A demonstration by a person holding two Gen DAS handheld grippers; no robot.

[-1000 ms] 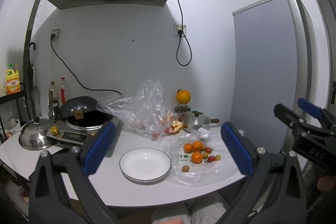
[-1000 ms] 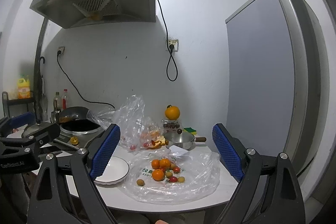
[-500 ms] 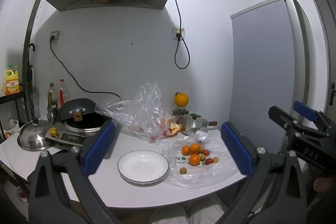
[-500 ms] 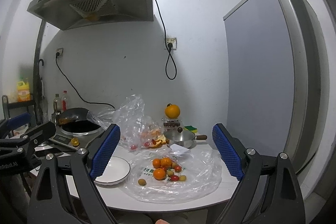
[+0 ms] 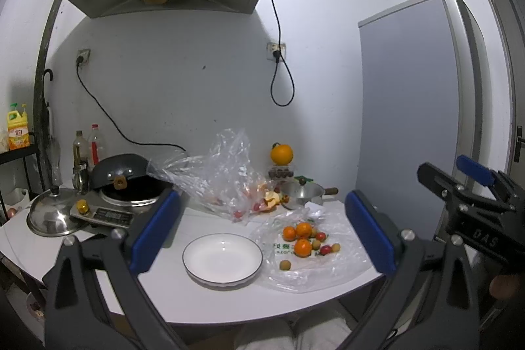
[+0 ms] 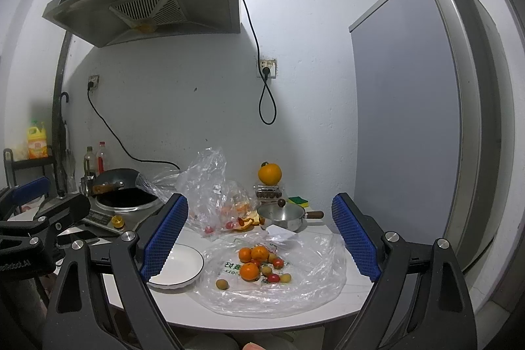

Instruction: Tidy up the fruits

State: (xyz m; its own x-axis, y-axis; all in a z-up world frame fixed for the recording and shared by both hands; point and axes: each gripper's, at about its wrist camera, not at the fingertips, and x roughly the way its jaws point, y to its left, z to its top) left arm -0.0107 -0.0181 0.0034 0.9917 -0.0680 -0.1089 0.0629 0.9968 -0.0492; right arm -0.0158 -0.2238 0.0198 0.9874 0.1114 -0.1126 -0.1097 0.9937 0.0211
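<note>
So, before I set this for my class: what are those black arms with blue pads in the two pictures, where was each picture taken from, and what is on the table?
Each picture comes from a camera fixed on a hand-held gripper, looking along its two fingers. A person carries one in each hand. The left hand-held gripper and the right hand-held gripper are both open and hold nothing; each also shows at the edge of the other's picture. On the white table lie an empty white plate and a flat clear bag with small oranges and smaller fruits on it. Behind stand a crumpled bag, a small pot and a wok.
</note>
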